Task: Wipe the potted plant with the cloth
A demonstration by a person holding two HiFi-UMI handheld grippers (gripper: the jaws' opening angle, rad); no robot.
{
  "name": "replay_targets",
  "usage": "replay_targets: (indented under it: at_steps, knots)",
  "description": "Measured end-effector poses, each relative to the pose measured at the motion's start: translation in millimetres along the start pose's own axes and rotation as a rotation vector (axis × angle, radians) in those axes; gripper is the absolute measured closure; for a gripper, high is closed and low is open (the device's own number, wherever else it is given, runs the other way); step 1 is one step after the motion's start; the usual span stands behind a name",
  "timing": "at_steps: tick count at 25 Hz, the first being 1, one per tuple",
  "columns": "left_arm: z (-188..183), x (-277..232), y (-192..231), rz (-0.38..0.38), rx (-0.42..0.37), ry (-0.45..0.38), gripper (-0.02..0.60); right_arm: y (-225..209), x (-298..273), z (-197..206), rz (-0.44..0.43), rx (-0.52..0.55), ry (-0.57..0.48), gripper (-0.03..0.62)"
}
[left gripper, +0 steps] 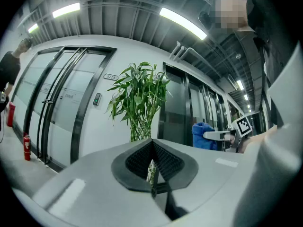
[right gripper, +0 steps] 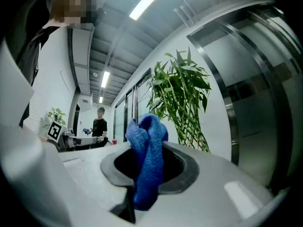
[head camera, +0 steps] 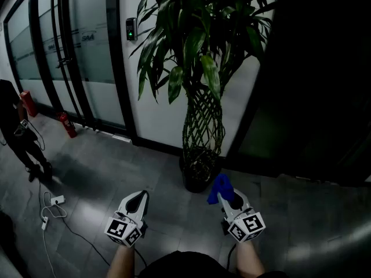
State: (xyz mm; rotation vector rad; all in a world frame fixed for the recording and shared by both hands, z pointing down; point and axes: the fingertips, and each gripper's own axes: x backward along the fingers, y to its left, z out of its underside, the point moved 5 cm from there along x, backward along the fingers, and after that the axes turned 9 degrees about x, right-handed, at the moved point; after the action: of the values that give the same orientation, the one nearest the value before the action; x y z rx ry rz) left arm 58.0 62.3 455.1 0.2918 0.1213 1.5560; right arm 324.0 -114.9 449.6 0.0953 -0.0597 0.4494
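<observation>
Your right gripper [head camera: 229, 199] sits low in the head view, just ahead of your forearm, its jaws clamped on the blue cloth [head camera: 221, 187]. In the right gripper view the cloth runs up and down through the jaws. A rounded bunch stands above the pads and a shorter tail hangs below. From your head it points forward, toward the plant [head camera: 200, 45]. Its bunched end is near the right side of the pot [head camera: 196, 182], and you cannot tell whether they touch.

Your left gripper [head camera: 137, 200] is level with the right one and well apart from it, to the left. Its jaws are pressed together with nothing between them, and they also aim at the plant.

The dark, round pot stands on the grey floor [head camera: 116, 172] against the white wall [head camera: 156, 114]. It holds a lattice of braided stems [head camera: 203, 120]; what fills the pot is too dark to see. The plant's long axis is upright. The lattice rises straight from the pot, and long green leaves [head camera: 174, 83] arch outward and droop from its top.

Further left, a keypad [head camera: 131, 29] with a green light sits beside the glass doors [head camera: 75, 45]. Two red extinguishers [head camera: 68, 124] stand at the foot of the doors. A person [head camera: 14, 126] in dark clothes stands at the left edge, and a white power strip [head camera: 57, 200] with its cable [head camera: 75, 230] lies on the floor.
</observation>
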Motion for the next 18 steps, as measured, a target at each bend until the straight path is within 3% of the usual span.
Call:
replay_targets:
  at_steps: [8,18]
  knots:
    - [6.0,20.5,34.7,-0.047,0.025,0.002,0.575,38.0,-19.6,1.3,-0.05,0.01,0.044,0.507]
    - [7.1,-47.5,31.6,-0.1,-0.007,-0.019,0.575,-27.2,-77.9,2.9,-0.114,-0.014,-0.028,0.507]
